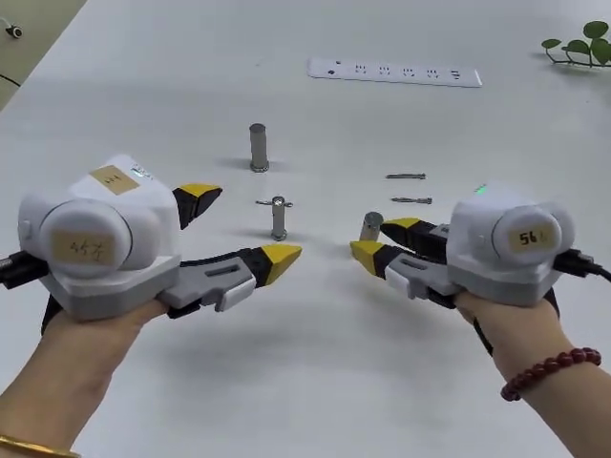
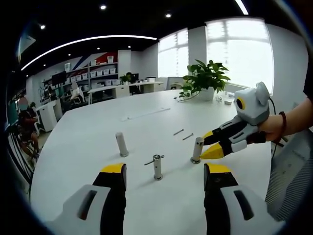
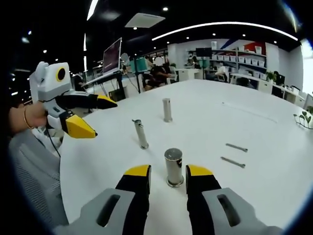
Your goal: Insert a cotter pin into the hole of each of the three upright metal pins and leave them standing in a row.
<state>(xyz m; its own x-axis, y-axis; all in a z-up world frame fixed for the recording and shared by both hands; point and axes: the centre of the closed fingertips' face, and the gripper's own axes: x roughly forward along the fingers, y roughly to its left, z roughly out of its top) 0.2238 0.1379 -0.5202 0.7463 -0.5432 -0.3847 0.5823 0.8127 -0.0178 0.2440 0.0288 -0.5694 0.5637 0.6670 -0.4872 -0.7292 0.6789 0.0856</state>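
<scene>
A person's left tongs (image 1: 239, 224) and right tongs (image 1: 382, 239) hang low over a white desk (image 1: 315, 382), where three metal pins stand upright in a slanting row. The far pin (image 1: 258, 148) stands alone toward the back. The middle pin (image 1: 279, 221) carries a cotter (image 1: 265, 202) crosswise through the hole near its top.

The near pin (image 1: 370, 227) stands between the yellow tips of the right tongs, which are a little spread and straddle it. In the right gripper view a gap shows between the pin and the left tip. Whether the other tip touches cannot be told.

The left tongs are spread wide and hold nothing, with their tips pointing toward the middle pin from just beside it.

A loose cotter (image 1: 406, 176) and a second cotter (image 1: 411, 200) lie flat on the desk beyond the right tongs, near each other and apart from the pins. A power strip (image 1: 394, 72) lies farther back, and a plant (image 1: 578, 48) shows at the desk's far right corner.
</scene>
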